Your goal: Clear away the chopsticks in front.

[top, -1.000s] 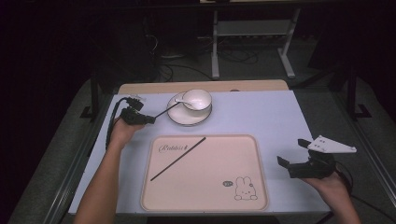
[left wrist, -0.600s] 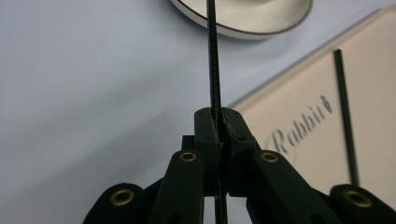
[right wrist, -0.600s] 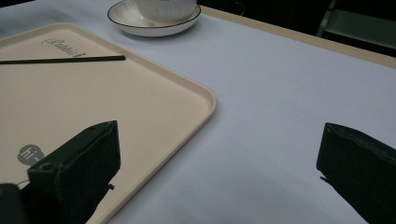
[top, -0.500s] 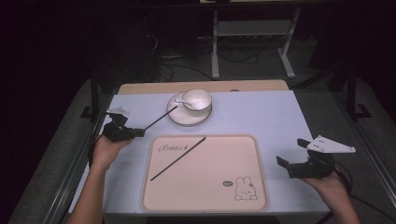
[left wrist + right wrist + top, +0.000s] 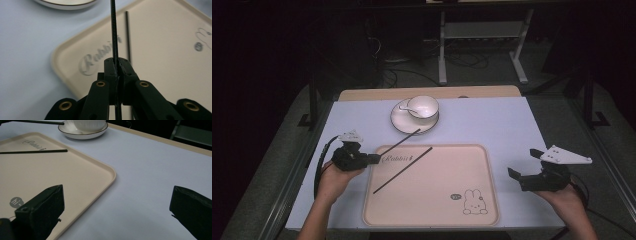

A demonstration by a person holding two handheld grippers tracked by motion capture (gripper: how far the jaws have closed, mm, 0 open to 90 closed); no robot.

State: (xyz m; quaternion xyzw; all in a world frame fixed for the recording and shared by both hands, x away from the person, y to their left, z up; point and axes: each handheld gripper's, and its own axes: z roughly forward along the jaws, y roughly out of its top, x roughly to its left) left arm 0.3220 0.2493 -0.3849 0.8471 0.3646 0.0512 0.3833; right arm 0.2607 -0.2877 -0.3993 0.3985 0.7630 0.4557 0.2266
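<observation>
Your right gripper [image 5: 532, 169] rests just right of the tray [image 5: 462, 170], jaws spread and holding nothing. Your left gripper [image 5: 371, 158], at the tray's left edge, has its jaws clamped on one black chopstick [image 5: 113, 32], which reaches out over the tray's far left corner toward the saucer [image 5: 399, 120]. The second chopstick [image 5: 403, 170] already lies on the tray. The bowl [image 5: 423, 106] sits on the saucer beyond the tray. Judged remaining: setting down the held chopstick.
</observation>
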